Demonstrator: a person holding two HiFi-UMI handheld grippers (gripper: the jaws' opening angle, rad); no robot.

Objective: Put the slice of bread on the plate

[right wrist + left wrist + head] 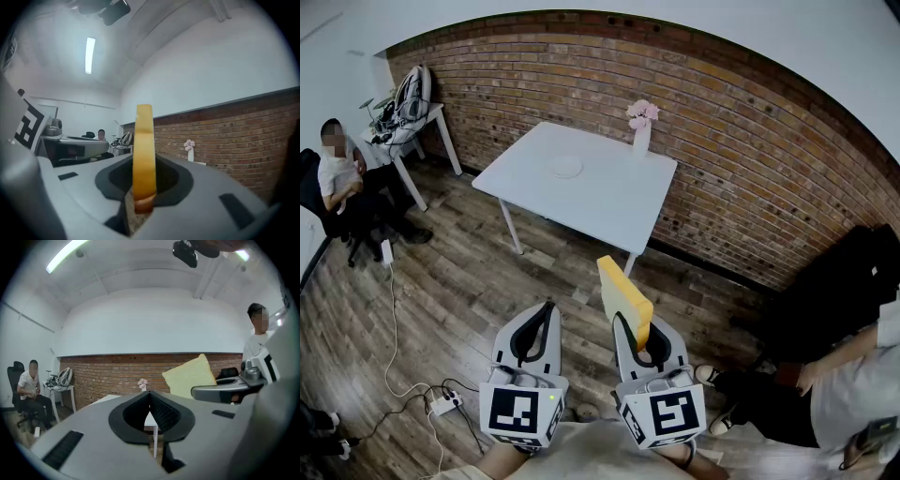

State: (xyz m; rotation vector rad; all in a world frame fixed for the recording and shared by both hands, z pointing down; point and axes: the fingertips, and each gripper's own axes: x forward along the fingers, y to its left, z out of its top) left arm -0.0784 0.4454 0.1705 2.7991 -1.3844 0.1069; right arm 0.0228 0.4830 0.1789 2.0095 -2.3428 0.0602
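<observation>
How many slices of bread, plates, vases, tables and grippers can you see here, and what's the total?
slice of bread: 1
plate: 1
vase: 1
tables: 2, the white table and the side table
grippers: 2, the left gripper and the right gripper
total: 7

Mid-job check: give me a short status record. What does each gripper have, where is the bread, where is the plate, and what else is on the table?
right gripper: shut on the slice of bread, held upright on its edge
left gripper: shut, nothing between its jaws
plate: on the white table, looks bare
also on table: vase of pink flowers, at the edge nearest the brick wall
bread on plate: not yet; it is in the air above the wooden floor, short of the table
</observation>
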